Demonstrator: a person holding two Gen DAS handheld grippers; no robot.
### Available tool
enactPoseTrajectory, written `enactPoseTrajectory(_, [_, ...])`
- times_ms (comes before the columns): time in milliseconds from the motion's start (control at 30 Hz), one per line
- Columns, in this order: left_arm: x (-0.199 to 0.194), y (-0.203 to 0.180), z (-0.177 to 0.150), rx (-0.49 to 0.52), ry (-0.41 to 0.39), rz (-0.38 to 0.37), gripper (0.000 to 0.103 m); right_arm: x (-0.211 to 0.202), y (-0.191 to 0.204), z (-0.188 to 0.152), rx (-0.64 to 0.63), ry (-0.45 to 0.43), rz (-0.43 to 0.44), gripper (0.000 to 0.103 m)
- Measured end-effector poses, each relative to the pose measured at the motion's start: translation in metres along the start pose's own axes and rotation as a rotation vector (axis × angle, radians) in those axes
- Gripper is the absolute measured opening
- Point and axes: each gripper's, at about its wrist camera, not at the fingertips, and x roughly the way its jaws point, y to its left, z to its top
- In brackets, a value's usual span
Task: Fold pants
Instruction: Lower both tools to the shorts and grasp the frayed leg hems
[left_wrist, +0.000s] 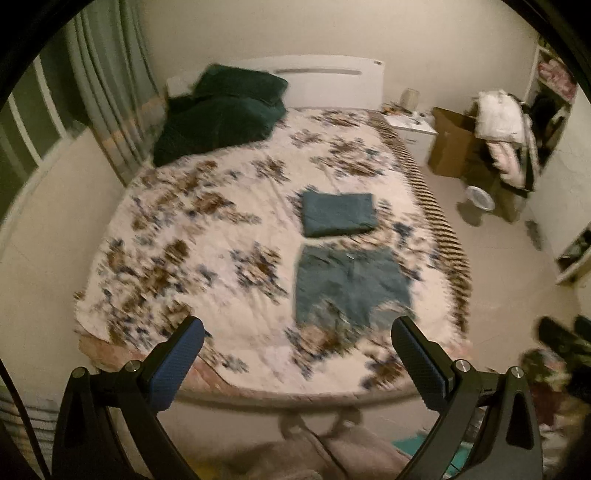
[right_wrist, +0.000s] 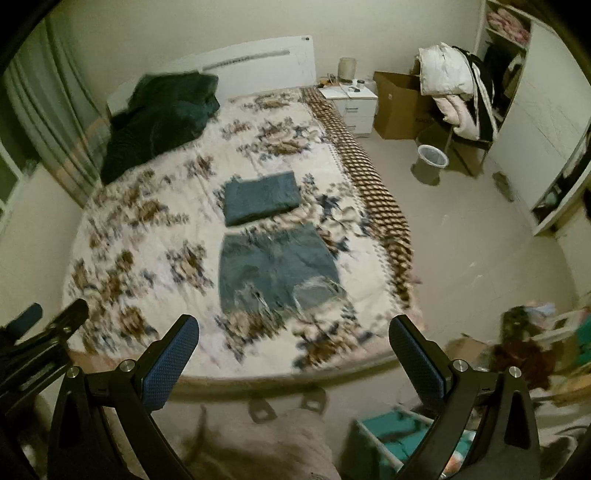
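A pair of blue denim shorts lies flat on the floral bed cover, waistband toward the headboard, frayed hems toward me; it also shows in the right wrist view. Beyond it lies a folded blue garment, which also shows in the right wrist view. My left gripper is open and empty, held above the foot of the bed, short of the shorts. My right gripper is open and empty, also above the foot of the bed. The left gripper shows at the lower left of the right wrist view.
A dark green blanket is bunched at the head of the bed. To the right stand a white nightstand, a cardboard box, a chair piled with clothes, a bin and a wardrobe. Clothes lie on the floor.
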Motion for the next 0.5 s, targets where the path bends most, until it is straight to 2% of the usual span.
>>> enactPoseTrajectory(133, [0.052, -0.023, 0.008, 0.049, -0.063, 0.17, 0.103, 0.064, -0.037, 0.02, 0.056, 0.023, 0.033, 0.103])
enactPoseTrajectory(200, [0.09, -0.045, 0.01, 0.085, -0.046, 0.248, 0.103, 0.104, -0.057, 0.031, 0.07, 0.066, 0.055, 0.099])
enactPoseTrajectory(267, [0.13, -0.068, 0.01, 0.118, 0.01, 0.273, 0.103, 0.147, -0.083, 0.041, 0.095, 0.119, 0.115, 0.077])
enactPoseTrajectory(300, [0.149, -0.086, 0.008, 0.138, 0.027, 0.301, 0.103, 0.172, -0.096, 0.047, 0.116, 0.161, 0.168, 0.062])
enactPoseTrajectory(367, [0.181, -0.116, 0.008, 0.172, 0.041, 0.349, 0.103, 0.224, -0.123, 0.057, 0.147, 0.24, 0.247, 0.059])
enactPoseTrajectory(433, [0.222, -0.154, 0.004, 0.194, 0.067, 0.403, 0.103, 0.281, -0.152, 0.07, 0.139, 0.306, 0.276, 0.059])
enactPoseTrajectory(500, [0.26, -0.179, 0.009, 0.191, 0.126, 0.405, 0.103, 0.326, -0.174, 0.081, 0.13, 0.36, 0.319, 0.06])
